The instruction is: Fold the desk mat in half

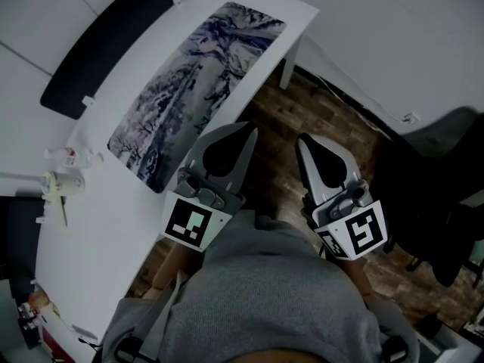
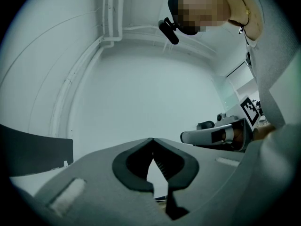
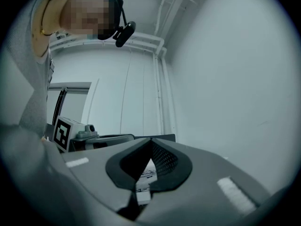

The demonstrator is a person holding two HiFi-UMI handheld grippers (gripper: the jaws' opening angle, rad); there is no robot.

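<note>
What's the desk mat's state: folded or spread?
Spread. In the head view the desk mat lies flat along the white desk, print facing up, with no layer doubled over.

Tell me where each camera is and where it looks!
Head view: on the person's head, looking down at the desk mat on the desk; shows left gripper, right gripper, grey top.
Left gripper view: on the left gripper, looking along its shut jaws at a wall.
Right gripper view: on the right gripper, looking along its shut jaws at a wall corner.
Shared: both gripper views show the other gripper and a sleeve.
</note>
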